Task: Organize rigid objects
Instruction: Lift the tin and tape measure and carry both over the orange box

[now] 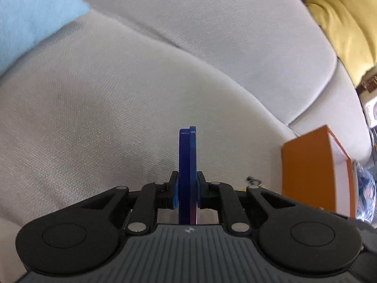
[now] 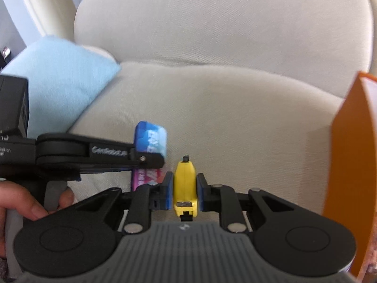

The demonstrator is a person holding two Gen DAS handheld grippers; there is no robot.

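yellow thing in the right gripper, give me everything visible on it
The yellow object is small, hard and glossy, plastic by the look, with a narrow rounded body. A black tab sticks out at its far end, and a metal-looking plate and black nub sit at its near end. It lies lengthwise along the right gripper, whose blue pads clamp its two sides. It appears to hang clear of the beige sofa cushion. What it is cannot be told.

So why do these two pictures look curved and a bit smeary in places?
Left wrist view: the lens bows the sofa cushions; the light blue pillow smears, while the blue card is crisp. Right wrist view: similar bowing; the card's printed face and orange box blur, the yellow object stays sharper.
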